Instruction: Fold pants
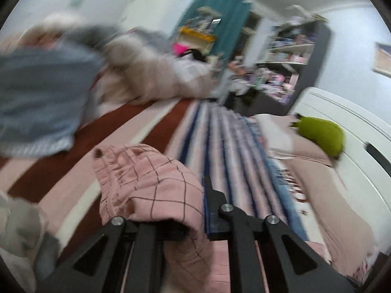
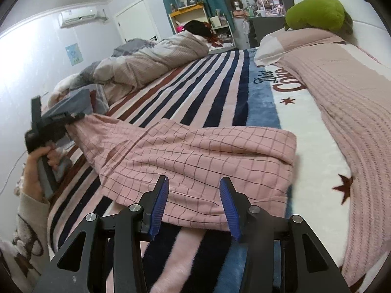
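Note:
The pink checked pants (image 2: 195,156) lie folded across the striped blanket (image 2: 210,92) on the bed. My left gripper (image 2: 73,119) is shut on the pants' left end and holds it lifted off the blanket. In the blurred left wrist view the held cloth (image 1: 151,183) bunches over the left gripper (image 1: 195,210), with one dark finger (image 1: 210,195) showing beside it. My right gripper (image 2: 194,195) is open with blue pads (image 2: 158,202), just above the near edge of the pants, holding nothing.
A beige quilt (image 2: 151,61) is heaped at the far left of the bed. A pink knitted throw (image 2: 347,112) and a pillow (image 2: 268,48) with a green plush (image 2: 317,12) lie on the right. A grey-blue cloth (image 1: 41,102) lies at left. Shelves (image 1: 288,58) stand behind.

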{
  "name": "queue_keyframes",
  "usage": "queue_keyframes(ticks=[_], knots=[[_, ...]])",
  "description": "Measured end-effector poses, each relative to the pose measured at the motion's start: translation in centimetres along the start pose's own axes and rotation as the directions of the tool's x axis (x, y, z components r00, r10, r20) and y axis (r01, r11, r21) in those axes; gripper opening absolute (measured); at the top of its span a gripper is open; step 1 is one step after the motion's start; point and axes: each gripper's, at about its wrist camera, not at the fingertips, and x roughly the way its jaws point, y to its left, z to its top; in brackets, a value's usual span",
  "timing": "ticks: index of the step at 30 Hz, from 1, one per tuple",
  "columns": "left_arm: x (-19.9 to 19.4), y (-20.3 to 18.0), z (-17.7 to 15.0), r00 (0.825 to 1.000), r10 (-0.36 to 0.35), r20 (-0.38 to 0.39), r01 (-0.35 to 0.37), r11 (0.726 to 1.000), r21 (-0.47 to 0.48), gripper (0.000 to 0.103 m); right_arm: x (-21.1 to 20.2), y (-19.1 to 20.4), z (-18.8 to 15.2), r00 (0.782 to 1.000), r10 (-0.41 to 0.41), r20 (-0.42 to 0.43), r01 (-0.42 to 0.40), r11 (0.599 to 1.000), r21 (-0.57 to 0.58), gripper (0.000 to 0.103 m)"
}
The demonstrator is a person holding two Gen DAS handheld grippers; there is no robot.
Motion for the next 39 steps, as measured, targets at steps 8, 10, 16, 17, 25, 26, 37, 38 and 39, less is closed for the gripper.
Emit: queue_keyframes(ticks=[8, 10, 16, 17, 25, 26, 37, 38, 39], knots=[[0.4, -12.6, -1.3, 0.957, -0.270, -0.107, 0.287, 0.935, 0.210, 0.008, -2.5, -1.9, 0.0, 0.999, -0.016, 0.043, 0.014, 1.000, 0.026, 0.039], [1.5, -15.0, -3.6, 0.930, -0.310, -0.198, 0.352, 0.907, 0.233, 0.008, -2.8, -2.5, 0.1, 0.998, -0.026, 0.049, 0.024, 0.999, 0.036, 0.039], [6.1, -18.0, -11.8, 0.817, -0.285, -0.500, 0.453, 0.855, 0.252, 0.008, -3.5, -4.2, -0.2, 0.996, -0.068, 0.055, 0.064, 0.995, 0.075, 0.039], [6.5, -18.0, -12.6, 0.804, -0.278, -0.525, 0.456, 0.855, 0.247, 0.008, -3.6, -4.5, -0.2, 0.996, -0.072, 0.052, 0.068, 0.994, 0.082, 0.039], [1.9, -15.5, -11.1, 0.791, -0.373, -0.484, 0.512, 0.838, 0.191, 0.055, -3.2, -5.0, 0.2, 0.995, -0.079, 0.056, 0.073, 0.992, 0.101, 0.040], [0.9, -14.7, -10.6, 0.811, -0.366, -0.456, 0.494, 0.847, 0.198, 0.055, -3.1, -4.9, 0.4, 0.995, -0.076, 0.060, 0.070, 0.993, 0.098, 0.044], [-0.4, -5.4, -8.2, 0.946, -0.154, -0.286, 0.222, 0.950, 0.220, 0.058, 3.2, 3.7, 3.6, 0.998, -0.041, 0.056, 0.042, 0.999, -0.014, 0.083], [-0.2, -5.1, -8.6, 0.940, -0.170, -0.297, 0.239, 0.947, 0.214, 0.058, 4.0, 4.5, 3.7, 0.997, -0.055, 0.052, 0.056, 0.998, -0.028, 0.083], [-0.1, -4.9, -9.1, 0.935, -0.179, -0.307, 0.250, 0.945, 0.211, 0.058, 5.0, 5.6, 3.8, 0.995, -0.079, 0.053, 0.082, 0.995, -0.049, 0.083]])
